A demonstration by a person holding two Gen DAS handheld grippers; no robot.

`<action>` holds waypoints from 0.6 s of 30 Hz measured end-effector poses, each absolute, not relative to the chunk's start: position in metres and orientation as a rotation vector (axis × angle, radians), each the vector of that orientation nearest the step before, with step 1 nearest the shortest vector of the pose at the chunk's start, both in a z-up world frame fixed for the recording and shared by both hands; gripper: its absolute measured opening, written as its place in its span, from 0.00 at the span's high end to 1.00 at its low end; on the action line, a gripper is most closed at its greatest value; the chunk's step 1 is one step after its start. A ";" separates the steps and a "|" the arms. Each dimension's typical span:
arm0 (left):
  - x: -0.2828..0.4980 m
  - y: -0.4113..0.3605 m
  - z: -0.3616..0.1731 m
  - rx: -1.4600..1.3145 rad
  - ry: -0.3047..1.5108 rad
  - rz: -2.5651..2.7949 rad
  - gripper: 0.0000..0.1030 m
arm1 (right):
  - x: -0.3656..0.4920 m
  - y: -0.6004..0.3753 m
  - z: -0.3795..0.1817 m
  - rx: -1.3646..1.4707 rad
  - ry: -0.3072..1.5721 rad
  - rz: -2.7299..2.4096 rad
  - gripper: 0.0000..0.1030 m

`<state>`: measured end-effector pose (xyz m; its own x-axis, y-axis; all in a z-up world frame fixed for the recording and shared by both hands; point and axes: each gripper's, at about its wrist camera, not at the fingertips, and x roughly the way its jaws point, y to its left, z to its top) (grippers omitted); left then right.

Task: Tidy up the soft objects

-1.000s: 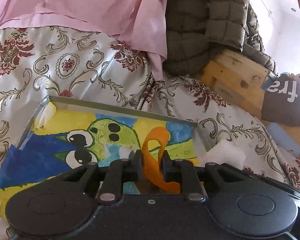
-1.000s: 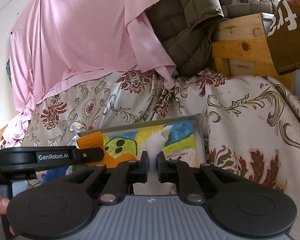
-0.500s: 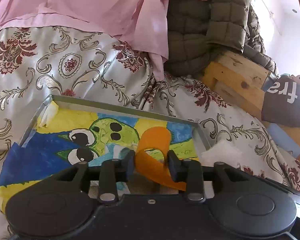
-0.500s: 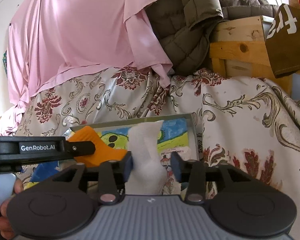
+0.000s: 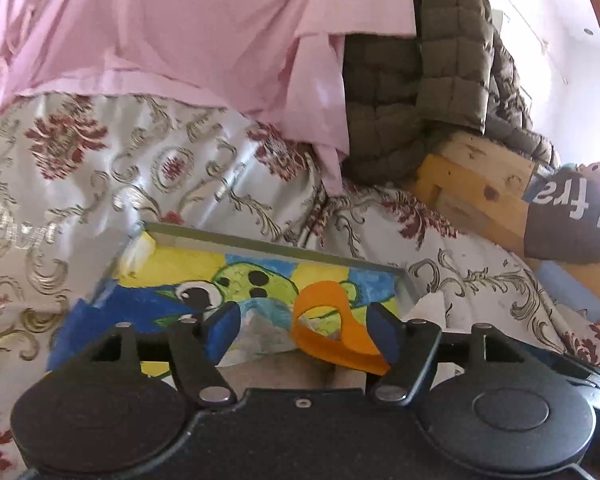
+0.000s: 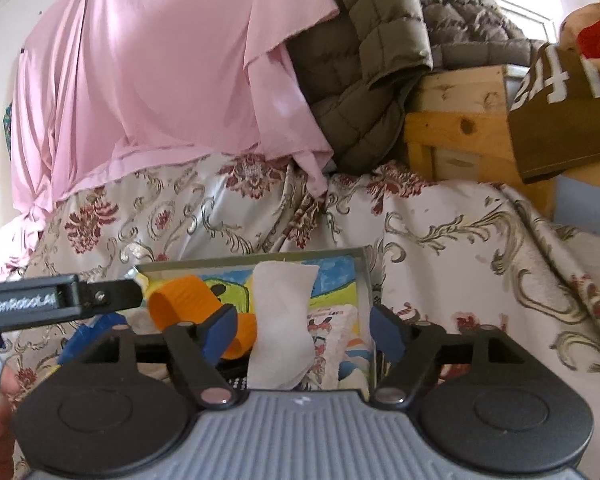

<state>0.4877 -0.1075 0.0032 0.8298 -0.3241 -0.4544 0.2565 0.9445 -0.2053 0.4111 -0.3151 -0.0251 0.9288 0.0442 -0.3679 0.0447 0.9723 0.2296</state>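
Both jaws have just been opening, now wide. L gripper (image 5: 302,330): orange band (image 5: 332,332) sits loose btwn pads, leaning on the R pad side, not clamped. R gripper (image 6: 300,330): white cloth (image 6: 282,320) stands free btwn pads, touching neither afaict. Both pieces land in the tray (image 6: 364,280) just ahead of my tips, band beside cloth. Risk: band is curled and springy, could snag on a pad and drag out when I back off; cloth is upright, may flop over the tray rim onto the bedspread (image 6: 460,248) beyond
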 end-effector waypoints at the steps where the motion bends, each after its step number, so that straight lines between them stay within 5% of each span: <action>1: 0.481 -0.105 0.005 -0.140 0.494 -0.307 0.27 | 0.404 -0.314 -0.022 0.241 0.365 -0.003 0.18; 10: 0.396 -0.078 0.020 -0.162 0.349 -0.239 0.09 | 0.327 -0.299 -0.003 0.225 0.294 -0.026 0.06; 18: 0.307 -0.048 0.022 -0.201 0.357 -0.210 0.03 | 0.242 -0.279 0.002 0.224 0.287 -0.016 0.00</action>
